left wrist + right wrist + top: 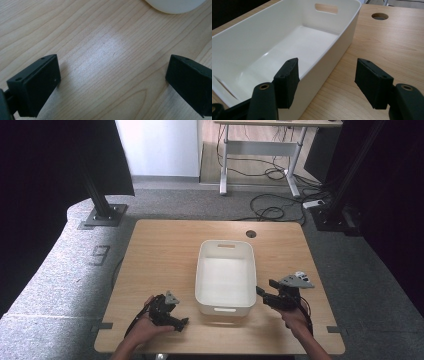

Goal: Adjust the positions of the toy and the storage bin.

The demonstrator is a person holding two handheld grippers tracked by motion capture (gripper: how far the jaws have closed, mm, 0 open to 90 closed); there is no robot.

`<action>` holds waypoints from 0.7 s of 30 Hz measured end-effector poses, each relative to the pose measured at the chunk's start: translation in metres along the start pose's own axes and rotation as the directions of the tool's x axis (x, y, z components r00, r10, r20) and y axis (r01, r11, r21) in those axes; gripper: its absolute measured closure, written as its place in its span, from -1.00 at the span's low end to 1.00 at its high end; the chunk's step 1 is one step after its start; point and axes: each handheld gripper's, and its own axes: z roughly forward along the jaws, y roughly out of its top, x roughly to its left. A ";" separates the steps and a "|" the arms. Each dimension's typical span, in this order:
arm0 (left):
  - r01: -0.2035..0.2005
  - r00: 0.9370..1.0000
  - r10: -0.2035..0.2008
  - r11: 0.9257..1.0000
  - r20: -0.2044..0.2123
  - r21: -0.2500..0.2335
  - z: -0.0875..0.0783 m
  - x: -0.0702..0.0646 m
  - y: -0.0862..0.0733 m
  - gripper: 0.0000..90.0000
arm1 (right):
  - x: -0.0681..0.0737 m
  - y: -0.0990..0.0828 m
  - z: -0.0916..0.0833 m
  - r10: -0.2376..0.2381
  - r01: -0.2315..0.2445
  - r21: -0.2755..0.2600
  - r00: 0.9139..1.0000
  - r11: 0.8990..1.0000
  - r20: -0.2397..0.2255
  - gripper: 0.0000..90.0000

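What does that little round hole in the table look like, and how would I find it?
Start at the wooden table and find the white bin in its middle. Just past the bin's far right corner sits the round hole. It is the one dark circle cut through the pale wood, near the far edge.

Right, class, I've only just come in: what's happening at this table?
A person sits at a wooden table holding a two-jaw gripper in each hand. A white bin stands empty in the middle. The left gripper is open over bare wood near the front edge. The right gripper is open, its jaws either side of the bin's right wall. Nothing is grasped.
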 end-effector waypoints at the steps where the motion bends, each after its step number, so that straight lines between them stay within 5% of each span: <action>1: 0.000 1.000 0.000 1.000 0.000 0.000 0.000 0.000 0.000 -1.00 | -0.002 0.000 -0.001 -0.007 0.007 0.003 1.000 1.000 -0.001 -0.22; 7: -0.005 1.000 0.005 1.000 0.006 -0.002 0.001 0.001 0.001 -1.00 | -0.016 -0.002 -0.009 -0.031 0.031 0.009 0.999 0.999 0.007 -0.27; 16: -0.005 1.000 0.005 1.000 0.003 0.000 0.001 0.001 0.002 -1.00 | -0.041 -0.003 -0.017 0.007 -0.007 0.000 1.000 1.000 0.029 -0.27; 21: -0.006 1.000 0.006 1.000 0.003 -0.001 0.001 0.001 0.002 -1.00 | -0.046 -0.006 -0.016 -0.037 0.036 0.011 0.999 0.999 0.040 -0.27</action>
